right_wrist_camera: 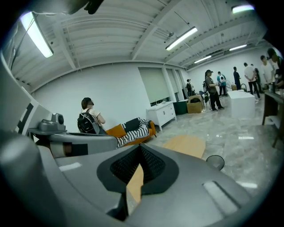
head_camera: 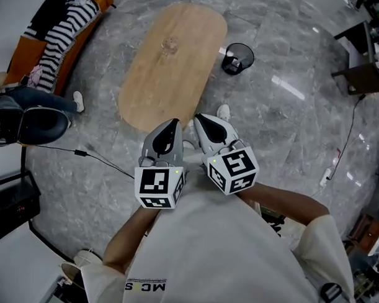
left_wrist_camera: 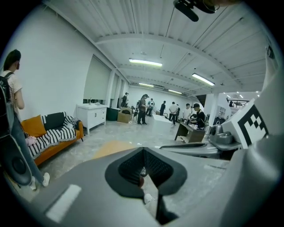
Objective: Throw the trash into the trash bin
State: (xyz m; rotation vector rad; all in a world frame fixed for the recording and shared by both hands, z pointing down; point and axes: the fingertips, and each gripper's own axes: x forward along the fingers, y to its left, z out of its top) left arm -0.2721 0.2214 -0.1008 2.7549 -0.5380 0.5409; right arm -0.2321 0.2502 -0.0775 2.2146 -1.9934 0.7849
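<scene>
Carrying my left tool [head_camera: 173, 125] and right tool [head_camera: 202, 121] closed with nothing gripped, I saw the trash bin [head_camera: 249, 52] on the floor [head_camera: 289, 126] at one o'clock beside the desk [head_camera: 179, 85], contents unreadable, and a faint desktop patch [head_camera: 170, 45] at twelve o'clock, so binned or pending was unclear.

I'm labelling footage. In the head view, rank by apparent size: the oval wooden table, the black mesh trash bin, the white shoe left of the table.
1. the oval light-wood table, by far largest.
2. the round black mesh trash bin.
3. the white shoe, clearly smaller than the bin.
</scene>
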